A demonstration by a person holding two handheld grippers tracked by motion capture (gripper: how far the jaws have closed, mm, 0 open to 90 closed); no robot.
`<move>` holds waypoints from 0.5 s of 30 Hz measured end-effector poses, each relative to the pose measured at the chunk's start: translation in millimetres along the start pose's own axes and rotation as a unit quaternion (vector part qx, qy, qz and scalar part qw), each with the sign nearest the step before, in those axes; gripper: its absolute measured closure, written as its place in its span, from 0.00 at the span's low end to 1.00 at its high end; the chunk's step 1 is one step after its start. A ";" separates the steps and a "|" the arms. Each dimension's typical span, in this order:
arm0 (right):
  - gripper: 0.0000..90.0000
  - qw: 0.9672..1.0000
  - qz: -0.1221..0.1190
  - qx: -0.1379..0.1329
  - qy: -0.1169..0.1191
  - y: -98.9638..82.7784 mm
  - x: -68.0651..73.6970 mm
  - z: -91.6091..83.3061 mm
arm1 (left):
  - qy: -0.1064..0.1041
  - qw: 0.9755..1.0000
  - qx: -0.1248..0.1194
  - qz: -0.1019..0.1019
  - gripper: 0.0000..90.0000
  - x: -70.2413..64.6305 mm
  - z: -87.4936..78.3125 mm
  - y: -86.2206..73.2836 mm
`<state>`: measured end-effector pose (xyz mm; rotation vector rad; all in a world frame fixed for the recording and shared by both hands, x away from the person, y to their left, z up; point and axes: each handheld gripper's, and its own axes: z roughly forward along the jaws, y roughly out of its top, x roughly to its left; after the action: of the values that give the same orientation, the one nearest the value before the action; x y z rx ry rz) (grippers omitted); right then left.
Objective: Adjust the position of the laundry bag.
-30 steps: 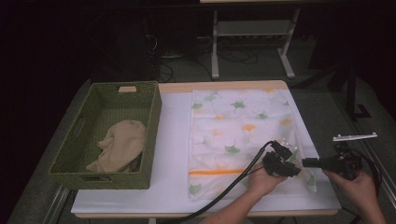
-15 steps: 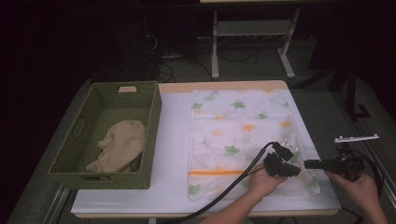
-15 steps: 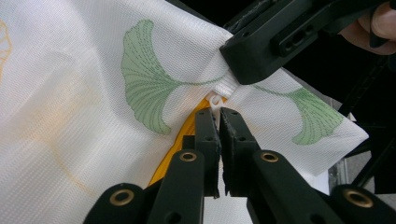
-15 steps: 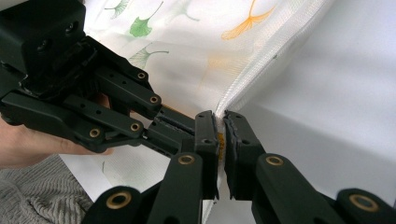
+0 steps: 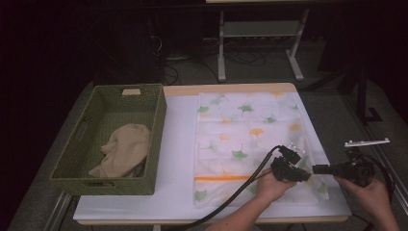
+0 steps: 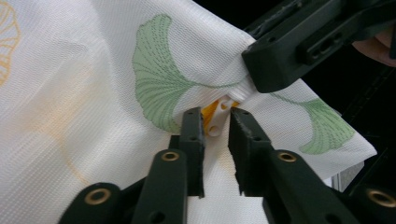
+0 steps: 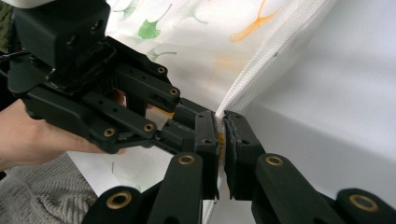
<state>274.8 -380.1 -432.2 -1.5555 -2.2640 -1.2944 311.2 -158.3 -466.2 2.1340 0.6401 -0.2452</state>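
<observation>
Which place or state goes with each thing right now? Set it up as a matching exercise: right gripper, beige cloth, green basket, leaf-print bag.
Things:
1. right gripper
2. beige cloth
3. green basket
4. leaf-print bag

Places or states:
A. lying to the right of the basket
B. shut on the bag's edge
C. crumpled inside the basket
D. standing at the left in the high view

Pairs: 1-B, 2-C, 3-D, 4-A
</observation>
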 end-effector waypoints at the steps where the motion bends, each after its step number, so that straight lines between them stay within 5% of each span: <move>1: 0.93 1.000 0.001 -0.001 0.002 0.0 0.1 0.0 | -0.002 1.000 0.001 0.002 0.89 0.1 -0.1 0.0; 6: 0.93 1.000 0.003 0.001 0.000 -1.1 -1.9 0.3 | -0.011 1.000 0.003 0.007 0.98 -2.8 0.8 -0.7; 15: 0.93 1.000 0.004 0.000 -0.010 -3.3 -4.0 -2.3 | -0.025 0.999 -0.005 -0.023 0.99 -1.7 0.5 -0.9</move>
<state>273.2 -384.9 -434.8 -1.5837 -2.2680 -1.2836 309.2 -158.9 -466.4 2.0996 0.6601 -0.3183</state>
